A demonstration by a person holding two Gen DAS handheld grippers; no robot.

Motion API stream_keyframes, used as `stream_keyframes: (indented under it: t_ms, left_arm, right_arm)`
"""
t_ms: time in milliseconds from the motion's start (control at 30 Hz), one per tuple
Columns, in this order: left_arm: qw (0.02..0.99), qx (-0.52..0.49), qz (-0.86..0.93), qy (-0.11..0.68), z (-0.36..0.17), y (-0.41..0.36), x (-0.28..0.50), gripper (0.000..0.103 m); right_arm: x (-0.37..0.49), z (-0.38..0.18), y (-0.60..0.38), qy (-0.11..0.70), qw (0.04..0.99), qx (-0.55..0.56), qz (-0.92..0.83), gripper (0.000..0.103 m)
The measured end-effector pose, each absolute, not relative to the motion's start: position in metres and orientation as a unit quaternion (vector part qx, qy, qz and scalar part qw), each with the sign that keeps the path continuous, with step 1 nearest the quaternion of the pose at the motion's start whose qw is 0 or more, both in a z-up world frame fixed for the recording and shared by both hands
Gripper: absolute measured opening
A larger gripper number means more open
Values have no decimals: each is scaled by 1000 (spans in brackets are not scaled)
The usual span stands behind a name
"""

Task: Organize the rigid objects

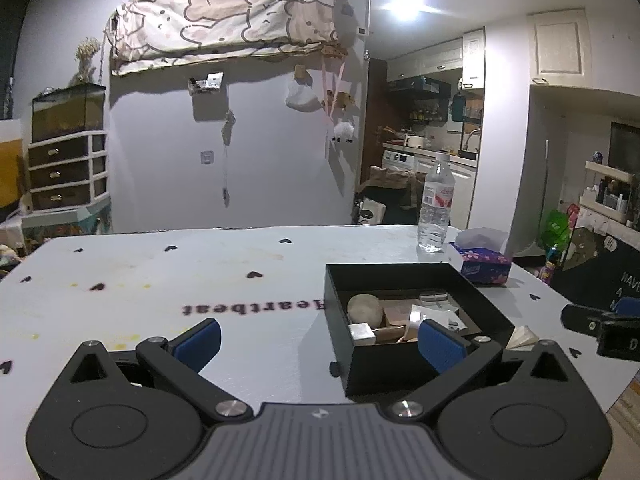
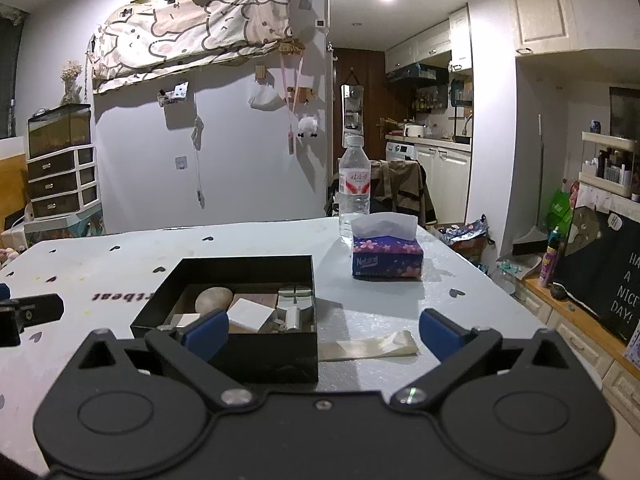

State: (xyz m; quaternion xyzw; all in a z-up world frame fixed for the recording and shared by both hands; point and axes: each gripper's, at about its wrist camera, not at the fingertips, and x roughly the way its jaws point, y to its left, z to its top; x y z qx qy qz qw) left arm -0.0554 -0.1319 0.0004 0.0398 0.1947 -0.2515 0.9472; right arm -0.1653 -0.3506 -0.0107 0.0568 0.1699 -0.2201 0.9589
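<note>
Right gripper (image 2: 322,334) wide | white table (image 2: 400,292) | kitchen behind

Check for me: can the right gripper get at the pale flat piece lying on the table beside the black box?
Probably yes. The right gripper is open and empty, the pale flat piece lies just ahead between its fingers, and only the black box crowds its left side.

A black box (image 2: 240,354) sits on the white, black-heart-dotted table (image 2: 400,292) beside a purple floral tissue pack (image 2: 387,258).

A pale wall (image 2: 240,120) carries a rolled patterned cloth (image 2: 192,28) up high; left of the wall stands a drawer unit (image 2: 60,180) under a glass tank (image 2: 60,130); right of it opens a kitchen (image 2: 432,120); ceiling lights (image 1: 408,0) glare above.
</note>
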Motion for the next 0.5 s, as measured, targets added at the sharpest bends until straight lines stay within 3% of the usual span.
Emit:
stream_keyframes:
  t_ms: [500]
  left_arm:
    - [953, 45, -229, 191, -5, -127, -65, 103]
  right_arm:
    - [-172, -9, -339, 168, 964, 42, -204, 103]
